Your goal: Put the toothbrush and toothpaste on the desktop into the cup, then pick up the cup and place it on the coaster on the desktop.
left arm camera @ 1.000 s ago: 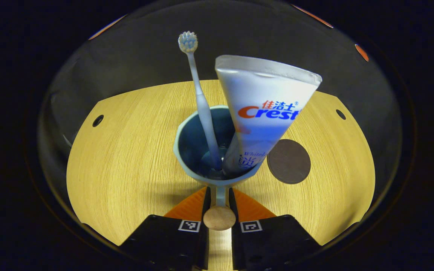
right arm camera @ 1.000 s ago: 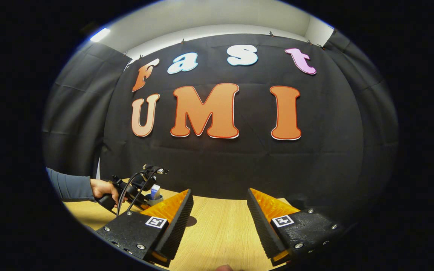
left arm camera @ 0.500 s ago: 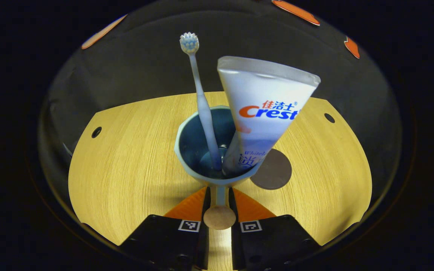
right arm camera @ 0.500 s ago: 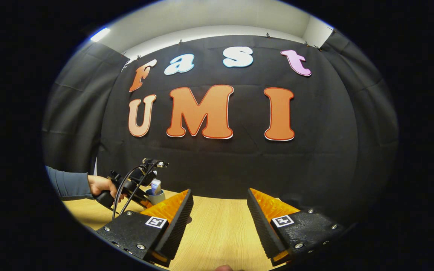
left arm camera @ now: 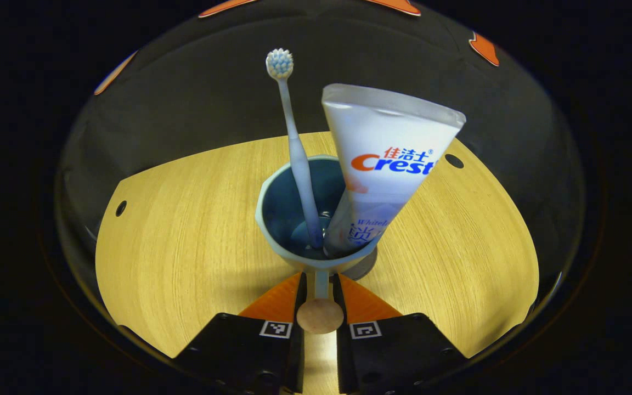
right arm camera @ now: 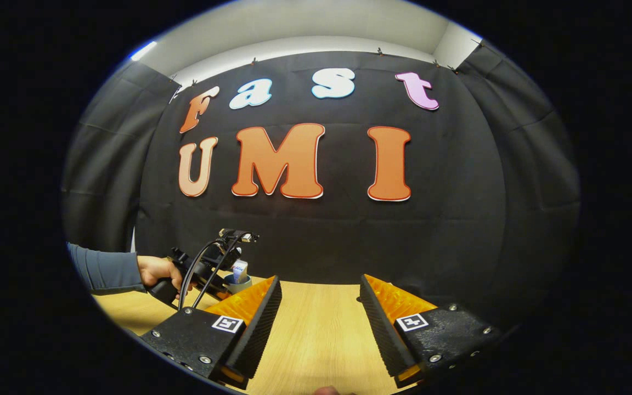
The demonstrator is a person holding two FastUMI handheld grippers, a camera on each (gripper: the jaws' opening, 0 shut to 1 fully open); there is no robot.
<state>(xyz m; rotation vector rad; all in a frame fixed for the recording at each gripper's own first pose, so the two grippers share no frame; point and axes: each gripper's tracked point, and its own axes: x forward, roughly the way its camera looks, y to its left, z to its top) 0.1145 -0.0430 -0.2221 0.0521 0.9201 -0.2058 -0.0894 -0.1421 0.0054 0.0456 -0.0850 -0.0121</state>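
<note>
Since a second earlier we'd carried the cup point(left arm camera: 316, 219) over the coaster point(left arm camera: 364, 267), left gripper point(left arm camera: 320, 285) clamped on its handle point(left arm camera: 320, 312), right gripper point(right arm camera: 320, 307) spread idle. Landing off-centre, seemingly possible, risked tipping toothpaste point(left arm camera: 384, 164) and toothbrush point(left arm camera: 294, 148).

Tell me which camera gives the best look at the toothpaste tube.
The left gripper view: the toothpaste tube stands large and close, leaning in the cup beside the toothbrush. In the right gripper view the tube is a tiny far-off speck.
</note>
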